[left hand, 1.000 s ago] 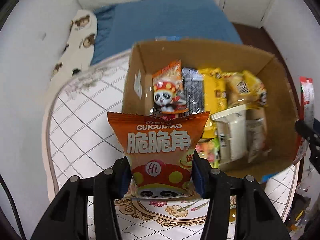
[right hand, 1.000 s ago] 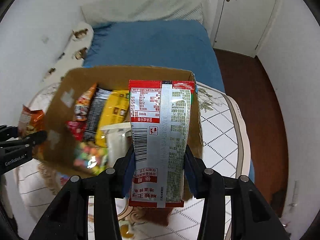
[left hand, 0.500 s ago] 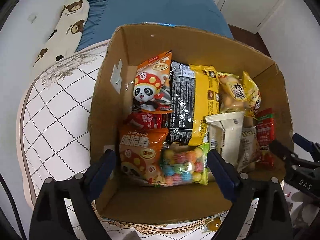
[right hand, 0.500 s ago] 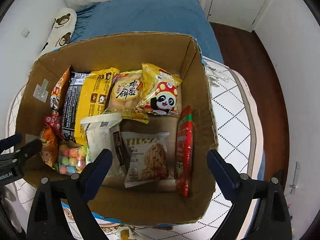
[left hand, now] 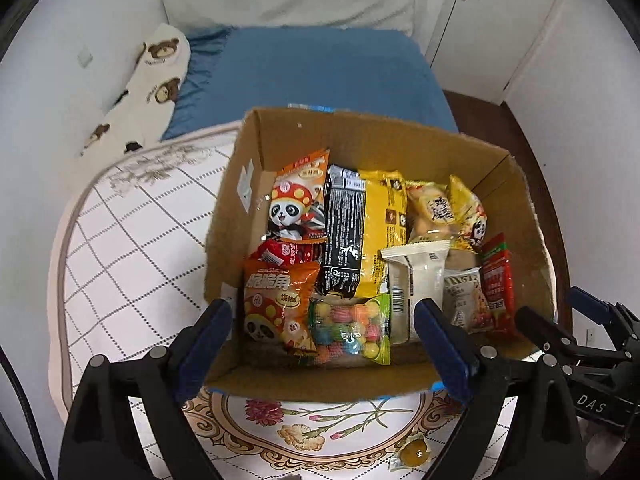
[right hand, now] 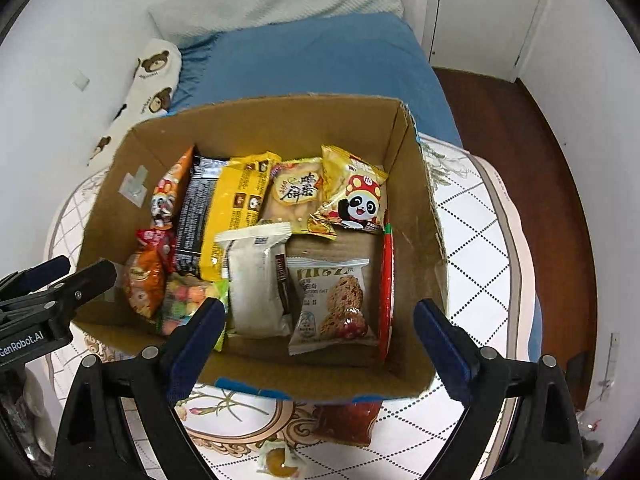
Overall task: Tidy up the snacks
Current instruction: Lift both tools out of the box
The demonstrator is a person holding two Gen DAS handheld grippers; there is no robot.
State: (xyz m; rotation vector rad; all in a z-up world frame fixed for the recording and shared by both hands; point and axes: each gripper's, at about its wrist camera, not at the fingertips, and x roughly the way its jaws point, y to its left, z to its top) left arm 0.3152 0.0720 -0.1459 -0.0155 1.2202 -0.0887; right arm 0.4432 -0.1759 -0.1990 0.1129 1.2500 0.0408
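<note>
- The left gripper (left hand: pixel 322 334) stands wide apart with nothing between its blue pads; its jaws have just been opening, and the orange snack bag (left hand: pixel 276 304) lies in the cardboard box (left hand: pixel 360 132), at its near left corner.
- The right gripper (right hand: pixel 320 326) is spread just as wide and holds nothing; its jaws have just been opening too, and the red-and-silver packet (right hand: pixel 387 280) stands on edge against the box's right wall.
- Both grippers point steeply down over the box's near rim, side by side.
- The box sits on a round table with a patterned cloth (left hand: pixel 132 240); a wrapped yellow candy (left hand: pixel 414 456) lies in front of it.
</note>
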